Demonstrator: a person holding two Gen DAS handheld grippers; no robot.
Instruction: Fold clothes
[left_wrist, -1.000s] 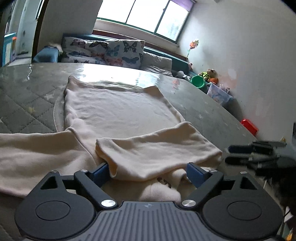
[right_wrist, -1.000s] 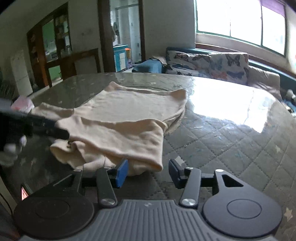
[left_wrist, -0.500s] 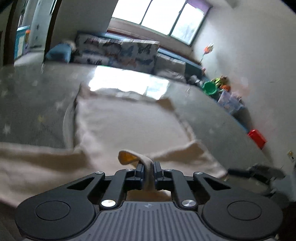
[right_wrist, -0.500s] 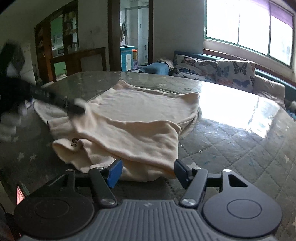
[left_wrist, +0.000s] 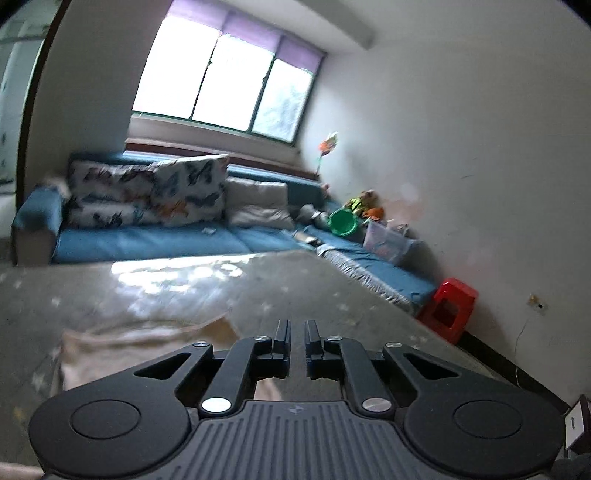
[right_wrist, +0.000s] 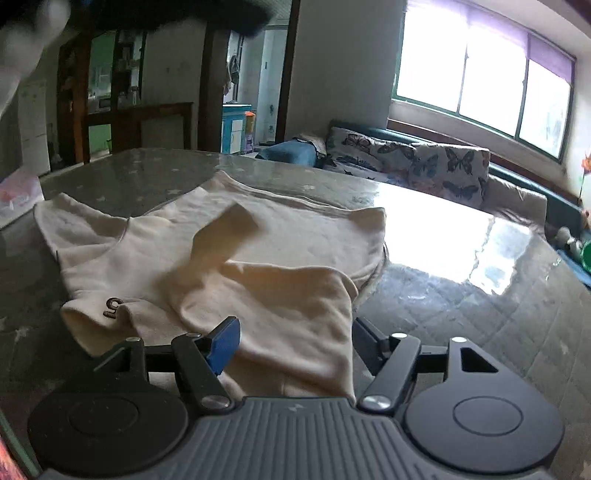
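Left wrist view: the left gripper is raised above the bench, its fingers drawn almost together with only a narrow gap and nothing visibly between them. Part of the cream garment lies blurred at the near left. A blue sofa stands far behind.

Right wrist view: the right gripper has its fingers spread wide around the near edge of the cream garment, which lies flat on the bench with one sleeve folded across its body.
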